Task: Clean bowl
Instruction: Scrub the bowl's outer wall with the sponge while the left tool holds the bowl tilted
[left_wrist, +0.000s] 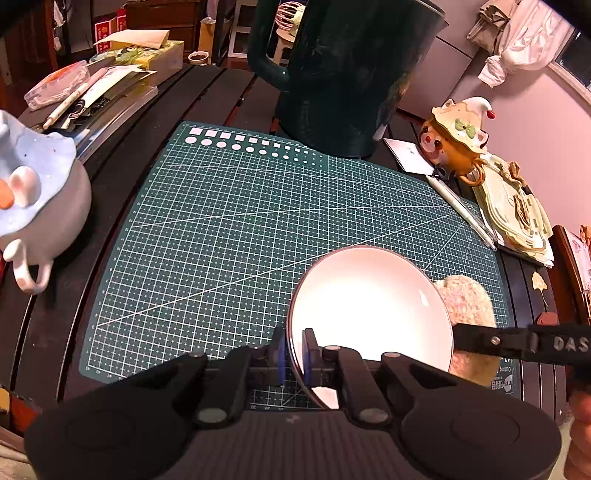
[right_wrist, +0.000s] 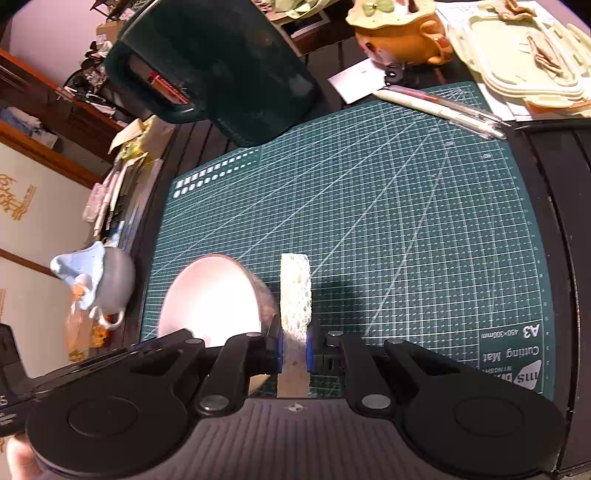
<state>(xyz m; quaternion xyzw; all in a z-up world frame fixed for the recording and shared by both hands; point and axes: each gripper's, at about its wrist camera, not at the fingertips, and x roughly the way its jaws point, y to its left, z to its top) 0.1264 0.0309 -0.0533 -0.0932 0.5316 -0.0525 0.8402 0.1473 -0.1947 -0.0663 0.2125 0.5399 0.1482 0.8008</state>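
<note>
Cluttered counter (left_wrist: 229, 96), green mat (left_wrist: 221, 229). Left hand-held gripper (left_wrist: 293, 354) clenched on bowl (left_wrist: 369, 302) rim; right hand-held gripper (right_wrist: 294, 350) grasping sponge (right_wrist: 295, 291) beside bowl. Advice: keep rim grip firm, wipe inside.

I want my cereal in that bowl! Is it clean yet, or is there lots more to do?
Getting ready looks done: the left gripper is clamped on the rim of the white bowl, tipping it up off the green mat, and the right gripper is holding the sponge beside it. The sponge isn't inside the bowl, so the wiping is still to come.
</note>
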